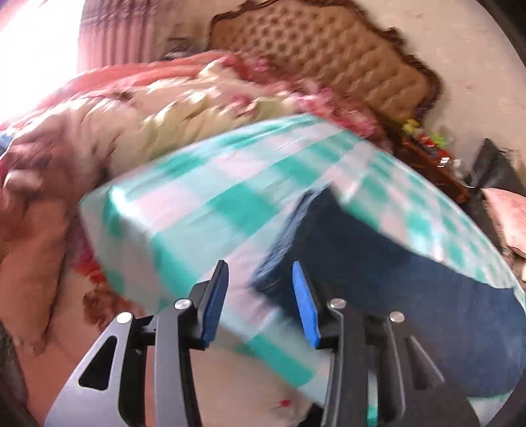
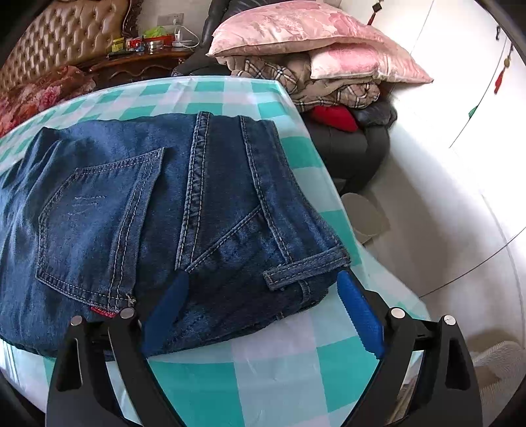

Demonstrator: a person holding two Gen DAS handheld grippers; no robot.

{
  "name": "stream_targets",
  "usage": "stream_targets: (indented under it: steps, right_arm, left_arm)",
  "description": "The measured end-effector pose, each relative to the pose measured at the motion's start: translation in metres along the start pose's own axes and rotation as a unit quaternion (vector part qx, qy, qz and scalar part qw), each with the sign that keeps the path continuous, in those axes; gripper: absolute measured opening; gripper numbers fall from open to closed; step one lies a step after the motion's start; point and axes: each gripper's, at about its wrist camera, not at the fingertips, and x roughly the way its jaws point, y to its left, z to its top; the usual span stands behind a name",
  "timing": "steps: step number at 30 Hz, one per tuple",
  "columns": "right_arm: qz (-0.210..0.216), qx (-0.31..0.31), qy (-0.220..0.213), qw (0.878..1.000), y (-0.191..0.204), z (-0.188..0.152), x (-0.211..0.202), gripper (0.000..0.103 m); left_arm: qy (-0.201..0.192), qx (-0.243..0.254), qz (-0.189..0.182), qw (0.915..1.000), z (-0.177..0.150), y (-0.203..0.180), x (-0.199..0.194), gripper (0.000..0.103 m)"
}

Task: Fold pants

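1. The right gripper (image 2: 263,305) sits low over the near edge of the table. Its two blue fingers (image 2: 360,312) are spread wide apart. They rest at each side of the waistband corner of the jeans (image 2: 138,210), but they do not squeeze it.
2. The jeans are blue and lie folded flat on the table. A back pocket (image 2: 98,223) faces up, with a small red tag at its bottom edge. A belt loop (image 2: 304,272) lies between the right gripper's fingers.
3. The left gripper (image 1: 259,302) hangs above the table near the other end of the jeans (image 1: 378,262). Its fingers are partly apart and there is nothing between them. This picture is blurry.
4. The table (image 2: 276,377) has a cloth with green and white squares.
5. Farther back, two pink pillows (image 2: 305,29) lie on a pile of checked blankets (image 2: 328,88).
6. A flowery quilt (image 1: 148,115) lies on the bed behind the table.
7. A brown padded headboard (image 1: 325,56) stands at the very back.
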Motion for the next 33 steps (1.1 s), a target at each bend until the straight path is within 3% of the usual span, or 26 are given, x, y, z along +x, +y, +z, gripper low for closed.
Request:
stream_targets:
  steps: [3,6,8,10,12,14,16,18,19,21,25,27,29,31,32,33]
  right_arm:
    - [-0.005,0.006,-0.027,1.000,0.009,0.002,-0.017,0.087]
    - [0.044,0.004,-0.069,0.997,0.030,0.006,-0.045,0.087]
    - [0.093,-0.006,-0.088,0.992,0.055,0.009,-0.064,0.087]
    - [0.113,-0.016,-0.095,0.989,0.073,0.012,-0.077,0.087]
    - [0.138,-0.021,-0.104,0.985,0.090,0.015,-0.091,0.087]
    - [0.151,-0.036,-0.110,0.982,0.102,0.015,-0.100,0.087]
    - [0.143,-0.048,-0.113,0.982,0.109,0.015,-0.099,0.087]
    - [0.125,-0.044,-0.103,0.986,0.109,0.016,-0.093,0.087]
    - [0.117,-0.038,-0.094,0.988,0.105,0.016,-0.089,0.087]
    - [0.100,-0.014,-0.082,0.992,0.085,0.017,-0.077,0.087]
    - [0.070,0.022,-0.064,0.995,0.045,0.016,-0.056,0.087]
    - [0.051,0.020,-0.058,0.997,0.032,0.015,-0.048,0.087]
    - [0.037,0.020,-0.053,0.998,0.021,0.013,-0.042,0.087]
    - [0.025,0.027,-0.056,0.998,0.009,0.010,-0.040,0.087]
    - [0.022,0.033,-0.056,0.998,0.003,0.010,-0.038,0.087]
    - [0.022,0.041,-0.056,0.997,-0.003,0.008,-0.035,0.087]
  left_arm:
    - [-0.004,0.077,-0.040,0.9962,0.009,-0.048,0.005,0.040]
    - [0.007,0.148,-0.084,0.9854,0.010,-0.104,0.024,0.040]
    - [0.039,0.178,-0.082,0.9799,0.007,-0.135,0.052,0.039]
    - [0.072,0.185,-0.067,0.9779,0.007,-0.143,0.079,0.034]
    - [0.080,0.176,-0.032,0.9806,0.013,-0.130,0.101,0.029]
    - [0.077,0.149,-0.049,0.9845,0.029,-0.112,0.105,0.024]
    - [0.054,0.117,0.009,0.9916,0.052,-0.080,0.101,0.024]
    - [0.044,0.066,0.000,0.9968,0.070,-0.053,0.091,0.029]
    - [0.031,0.048,0.017,0.9982,0.075,-0.037,0.079,0.031]
    - [0.021,0.032,0.007,0.9993,0.078,-0.018,0.065,0.031]
    - [0.039,0.052,-0.019,0.9977,0.059,-0.002,0.057,0.031]
    - [0.057,0.063,0.029,0.9959,0.056,0.009,0.068,0.031]
    - [0.046,0.035,0.082,0.9949,0.055,0.023,0.062,0.029]
    - [0.013,0.012,0.048,0.9987,0.055,0.024,0.044,0.031]
    - [0.003,0.031,0.007,0.9995,0.052,0.009,0.034,0.032]
    - [0.003,0.051,-0.009,0.9987,0.048,-0.002,0.030,0.032]
